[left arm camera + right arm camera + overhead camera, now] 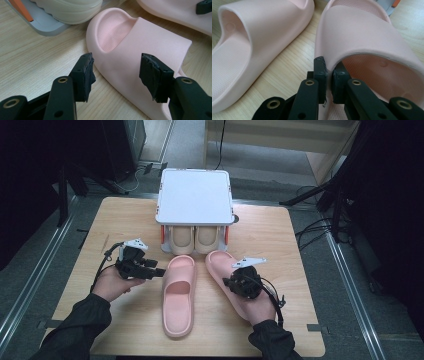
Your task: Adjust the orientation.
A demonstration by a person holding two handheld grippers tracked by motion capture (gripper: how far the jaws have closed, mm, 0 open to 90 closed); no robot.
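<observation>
Right hand-held gripper point(326, 75), lower centre, pinches the right pink slipper's point(367, 35) strap edge; left hand-held gripper point(116, 75) gapes empty beside the left slipper point(140, 47), lying lengthwise.

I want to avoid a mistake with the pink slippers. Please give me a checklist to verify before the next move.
1. Right gripper shut on the right slipper strap edge: ok.
2. Left gripper open, jaws on either side of the left slipper strap, not yet pressing: ok.
3. Slippers apart, bare table between them: ok.
4. Rack lower shelf free: not ok, beige slippers sit there.
5. Rack top free: ok.
6. Right grip firm enough to lift: cannot tell.
</observation>
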